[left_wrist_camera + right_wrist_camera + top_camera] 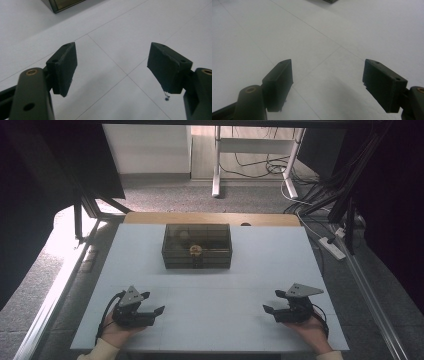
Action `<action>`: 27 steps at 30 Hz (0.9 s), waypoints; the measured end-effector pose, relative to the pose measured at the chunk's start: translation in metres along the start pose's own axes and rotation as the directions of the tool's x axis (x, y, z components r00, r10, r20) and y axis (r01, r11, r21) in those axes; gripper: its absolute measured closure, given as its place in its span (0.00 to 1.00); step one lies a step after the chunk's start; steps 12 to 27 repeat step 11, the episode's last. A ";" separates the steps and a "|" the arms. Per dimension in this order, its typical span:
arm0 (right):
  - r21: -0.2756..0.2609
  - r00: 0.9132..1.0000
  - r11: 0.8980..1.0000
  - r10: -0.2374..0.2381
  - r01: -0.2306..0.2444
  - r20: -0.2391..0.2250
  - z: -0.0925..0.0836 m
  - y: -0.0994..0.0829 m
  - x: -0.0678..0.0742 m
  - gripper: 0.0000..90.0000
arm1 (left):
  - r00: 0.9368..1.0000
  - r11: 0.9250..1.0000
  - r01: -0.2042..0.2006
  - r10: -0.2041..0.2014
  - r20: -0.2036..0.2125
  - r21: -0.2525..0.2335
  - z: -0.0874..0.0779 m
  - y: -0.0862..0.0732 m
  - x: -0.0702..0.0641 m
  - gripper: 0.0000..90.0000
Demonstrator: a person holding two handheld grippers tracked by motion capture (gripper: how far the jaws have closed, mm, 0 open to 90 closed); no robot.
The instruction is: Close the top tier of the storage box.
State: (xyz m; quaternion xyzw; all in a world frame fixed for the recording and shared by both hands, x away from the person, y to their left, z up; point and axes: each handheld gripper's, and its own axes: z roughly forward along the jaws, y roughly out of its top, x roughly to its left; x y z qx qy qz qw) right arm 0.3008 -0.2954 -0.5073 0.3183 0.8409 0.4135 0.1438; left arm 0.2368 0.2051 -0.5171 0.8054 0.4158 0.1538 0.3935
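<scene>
A dark see-through box point(197, 246) stands toward the back middle of the white table point(260, 270), with a small yellowish object point(195, 250) inside it. My left gripper point(154, 302) rests low at the front left in a hand, jaws wide apart with nothing between them. In the left gripper view its jaws point(112, 57) frame bare table, and a corner of the box point(62, 3) shows at the top. My right gripper point(272, 301) sits at the front right, also open and empty. The right gripper view has bare white surface between its jaws point(328, 70).
A wooden strip point(210, 218) runs along the table's far edge. On the floor beyond are white desk legs point(217, 175) and tangled cables point(260, 167). A power strip point(332, 247) lies off the right side. Metal frame rails run along both sides.
</scene>
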 end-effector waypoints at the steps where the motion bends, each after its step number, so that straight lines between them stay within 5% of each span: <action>1: -0.005 1.000 1.000 -0.001 0.001 0.000 0.000 0.000 0.000 0.27 | 1.000 1.000 -0.001 0.001 0.000 0.001 0.000 0.000 0.000 0.27; 27: -0.019 1.000 1.000 -0.007 0.007 -0.003 -0.002 0.000 0.001 0.27 | 1.000 1.000 0.004 -0.004 0.001 0.001 0.001 0.000 0.001 0.27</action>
